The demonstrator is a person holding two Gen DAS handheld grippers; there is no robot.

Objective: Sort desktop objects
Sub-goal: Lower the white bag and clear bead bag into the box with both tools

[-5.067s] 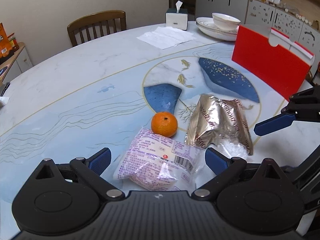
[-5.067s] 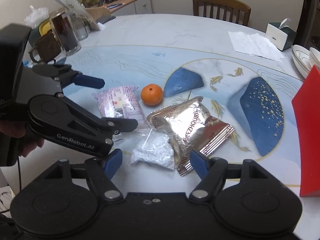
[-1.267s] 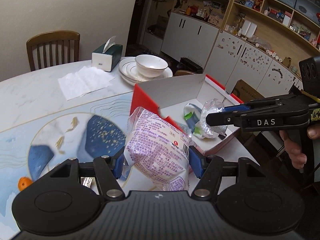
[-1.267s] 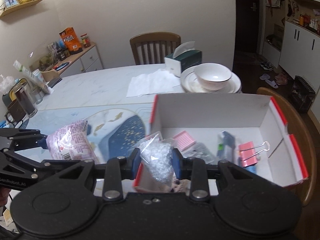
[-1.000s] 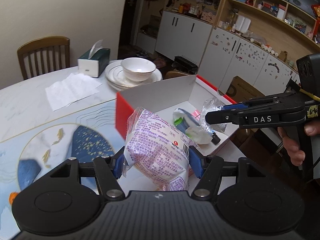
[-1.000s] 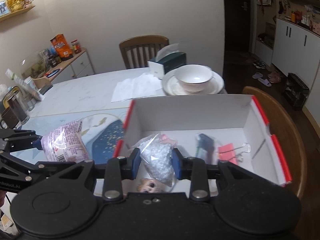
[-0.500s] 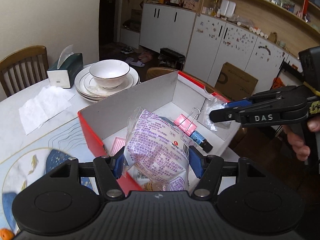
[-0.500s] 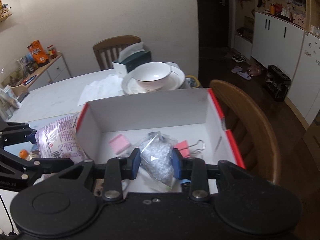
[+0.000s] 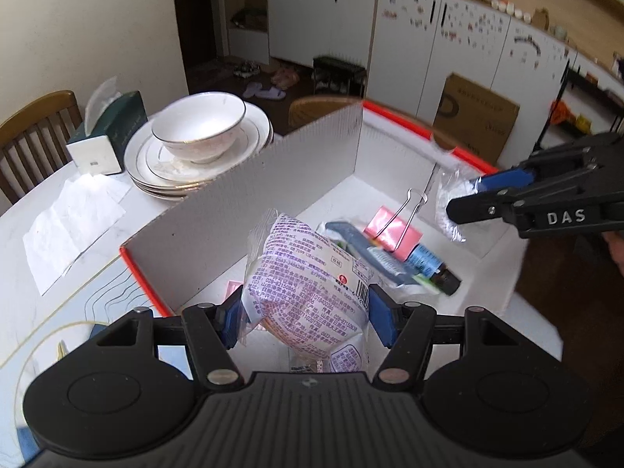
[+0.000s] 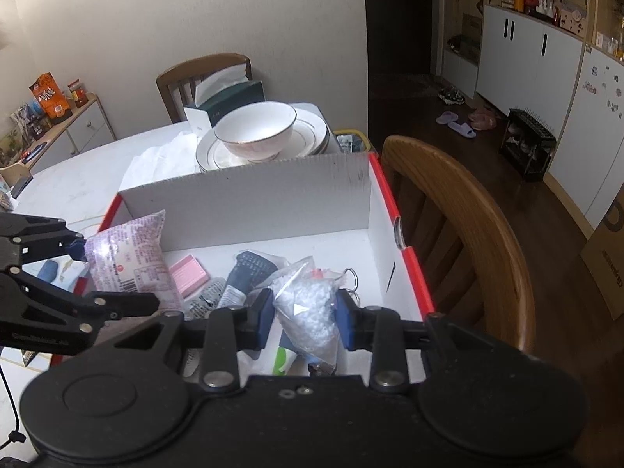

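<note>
My left gripper (image 9: 304, 318) is shut on a purple-printed snack packet (image 9: 304, 292), held over the near left part of the red box with white inner walls (image 9: 273, 191). From the right wrist view the same packet (image 10: 132, 261) hangs at the box's left side. My right gripper (image 10: 304, 318) is shut on a clear bag of white pellets (image 10: 308, 312), above the box's (image 10: 273, 199) front middle. In the left wrist view that bag (image 9: 452, 199) hangs over the box's right wall. Inside lie a pink binder clip (image 9: 390, 230), a pink pad (image 10: 189, 273) and dark tubes.
A white bowl on stacked plates (image 9: 199, 132) and a green tissue box (image 9: 111, 132) stand just behind the box, beside white paper (image 9: 70, 226). A wooden chair (image 10: 468, 234) rises close against the box's right side. The marble table's (image 9: 58, 312) patterned surface shows at left.
Both grippers have moved further over the box and slightly lower, each still holding its bag. The box interior fills more of both views than a second ago.
</note>
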